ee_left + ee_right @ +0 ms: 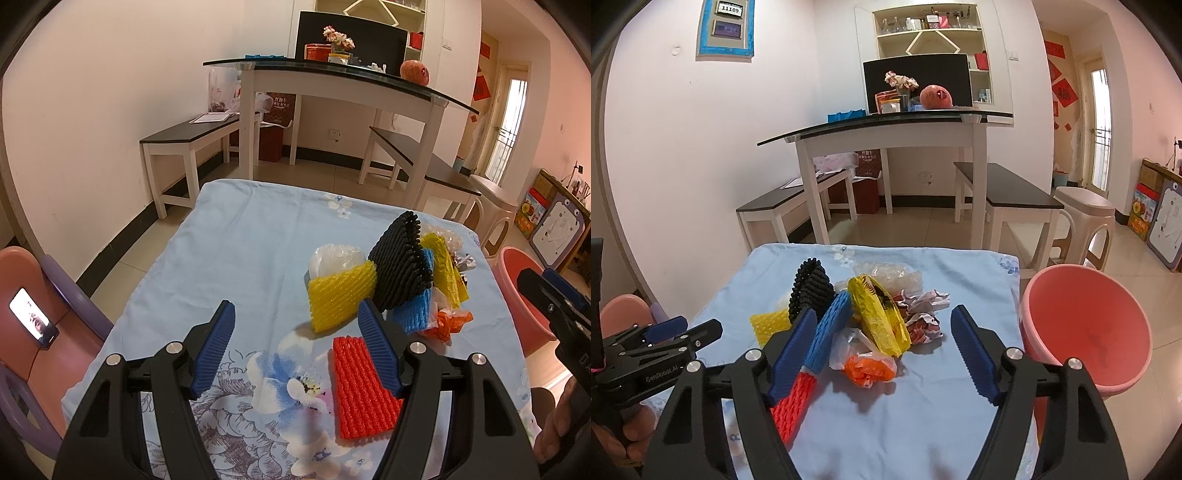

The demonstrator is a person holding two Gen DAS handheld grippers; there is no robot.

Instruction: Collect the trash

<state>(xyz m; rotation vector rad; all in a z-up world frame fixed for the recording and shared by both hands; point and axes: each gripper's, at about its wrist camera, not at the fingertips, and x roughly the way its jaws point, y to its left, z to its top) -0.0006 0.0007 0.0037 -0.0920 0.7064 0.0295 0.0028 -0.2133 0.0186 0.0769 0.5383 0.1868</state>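
We see a heap of bumpy foam nets [402,269] and crinkly bags on the cloth-covered counter [240,240]. A round pink tub [1086,328] sits at three o'clock. Left jaws and right jaws gape wide, empty.

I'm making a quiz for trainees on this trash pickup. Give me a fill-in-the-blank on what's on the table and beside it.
1. The bucket beside the table is ____ in colour.
2. The foam net lying flat nearest the left claw is ____.
3. The tablecloth is light ____ with a flower print.
4. The ribbed foam net standing tallest in the pile is ____.

Missing words: pink; red; blue; black
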